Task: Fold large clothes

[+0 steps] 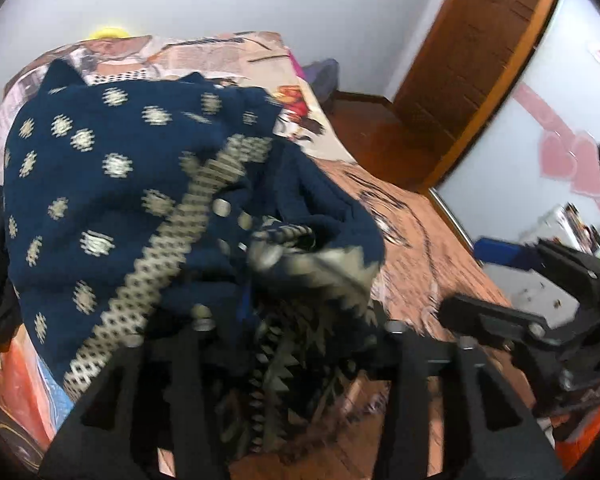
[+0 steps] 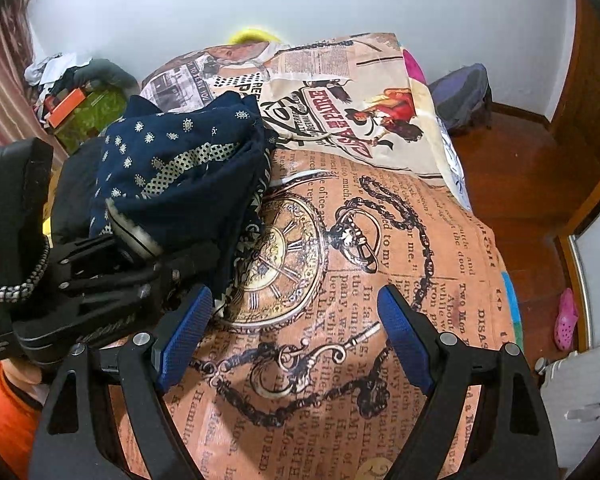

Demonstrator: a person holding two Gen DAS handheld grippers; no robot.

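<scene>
While bunched on bedspread [image 2: 380, 240], navy dotted garment [image 1: 112, 184] drapes over half-parted left jaws; right jaws wide, empty.

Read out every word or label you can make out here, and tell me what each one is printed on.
"DISAS", cut off: bedspread, near its right edge.
"Two Men": same bedspread, in the column beside it.
"CASA DE PADRE", upside down, probably: banner print at the far end.
Remaining newsprint columns: too small or blurred to read.
Navy garment: pattern only, no text.
</scene>
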